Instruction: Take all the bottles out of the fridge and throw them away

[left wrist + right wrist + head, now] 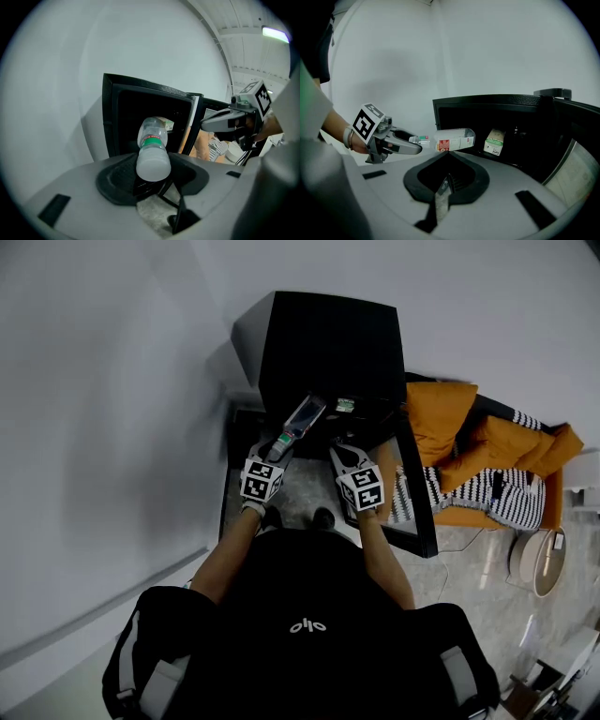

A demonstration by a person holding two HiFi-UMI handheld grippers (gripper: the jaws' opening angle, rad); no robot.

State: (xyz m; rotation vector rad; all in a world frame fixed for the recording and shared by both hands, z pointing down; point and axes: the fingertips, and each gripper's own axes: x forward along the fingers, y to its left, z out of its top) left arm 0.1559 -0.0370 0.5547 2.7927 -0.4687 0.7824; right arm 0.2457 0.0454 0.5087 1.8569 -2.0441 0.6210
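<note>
A clear plastic bottle (305,414) with a green neck band and a red-and-white label is held out in front of the open black mini fridge (328,343). My left gripper (286,439) is shut on its cap end. In the left gripper view the bottle (152,145) points away toward the fridge (140,108), with the cap between the jaws of the gripper (153,174). My right gripper (339,448) hangs beside it, shut and empty. The right gripper view shows its own closed jaws (446,180), the bottle (454,139) lying level and the left gripper (393,143).
A small green-and-white carton (493,142) stands inside the fridge. The fridge door (412,493) stands open to the right. Beyond it lie orange cushions with a striped cloth (487,456). A round white device (536,562) sits on the floor. A white wall runs along the left.
</note>
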